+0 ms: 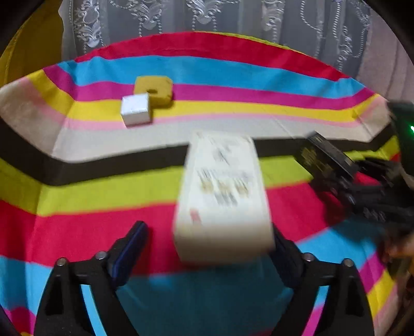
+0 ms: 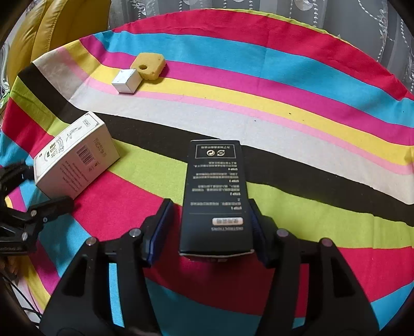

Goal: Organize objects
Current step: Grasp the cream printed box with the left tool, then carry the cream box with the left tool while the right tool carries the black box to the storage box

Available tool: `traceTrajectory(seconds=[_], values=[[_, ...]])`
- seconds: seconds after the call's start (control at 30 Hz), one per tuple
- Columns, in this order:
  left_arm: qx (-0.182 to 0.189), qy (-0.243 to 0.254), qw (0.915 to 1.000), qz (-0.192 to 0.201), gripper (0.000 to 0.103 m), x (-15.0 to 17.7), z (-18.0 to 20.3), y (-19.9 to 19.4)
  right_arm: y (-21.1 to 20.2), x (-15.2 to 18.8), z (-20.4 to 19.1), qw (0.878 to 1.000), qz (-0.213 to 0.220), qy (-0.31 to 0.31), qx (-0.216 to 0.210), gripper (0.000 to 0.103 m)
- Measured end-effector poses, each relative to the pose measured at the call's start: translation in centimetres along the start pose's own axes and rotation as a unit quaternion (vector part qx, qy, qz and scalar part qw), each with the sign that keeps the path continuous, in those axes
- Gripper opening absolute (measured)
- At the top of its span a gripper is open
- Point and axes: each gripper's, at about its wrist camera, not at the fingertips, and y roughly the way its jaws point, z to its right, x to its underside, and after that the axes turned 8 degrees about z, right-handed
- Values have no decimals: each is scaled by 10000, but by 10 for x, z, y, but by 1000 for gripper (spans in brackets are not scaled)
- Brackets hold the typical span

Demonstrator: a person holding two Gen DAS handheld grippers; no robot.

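A white printed carton (image 1: 222, 191) lies between the fingers of my left gripper (image 1: 207, 227). Its jaws stand wide, with a clear gap on the left side and the right finger close against the carton. In the right wrist view the carton (image 2: 75, 152) rests on the striped cloth (image 2: 284, 121). A long black box (image 2: 214, 191) with white print sits lengthwise between the jaws of my right gripper (image 2: 210, 204). A gap shows at the left pad, and the right pad is right beside the box. The left wrist view shows the black box (image 1: 323, 157) at the right edge.
A small white cube (image 2: 126, 80) touches a yellow sponge (image 2: 150, 64) with a hole, far back left on the cloth. A lace curtain (image 1: 233, 18) hangs behind the table, and a yellow cushion (image 2: 51, 28) sits at the back left.
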Motion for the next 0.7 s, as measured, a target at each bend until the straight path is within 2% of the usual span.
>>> traceTrajectory(seconds=[0.07,0.1,0.13,0.17,0.2,0.27,0.3,0.33,0.4,0.53,0.7], values=[[8,29,10000,-22,91,-14,-1,18,0,0,1,10000,-10,32,14,67],[31,22,9999,-168,91,-18,-3,32,0,-1,1,10000,-12,36,19,68],[69,-6,9996,-275,85,-19,-4,40,0,-1,1,10000,-16,37,31,68],[55,8,9998,-203,73,-18,-4,39,0,-1,1,10000,-18,39,40,69],[117,-7,9999,-116,53,-17,-3,35,-1,-1,2,10000,-16,42,41,69],[80,-92,9999,-101,52,-8,-1,23,-2,-1,2,10000,-8,57,63,68],[73,-131,9999,-72,52,-1,-3,17,-2,-1,2,9999,5,70,97,65],[47,-130,9999,-54,52,5,-4,10,-3,0,3,9999,22,100,120,56],[24,-234,9997,-20,52,19,-9,-9,-6,0,7,9997,57,205,135,45],[-47,-486,9988,-2,53,29,-19,-23,-6,1,8,9996,66,262,114,44],[-314,-163,9993,-70,53,24,-6,-16,-5,0,5,9996,54,201,177,44]])
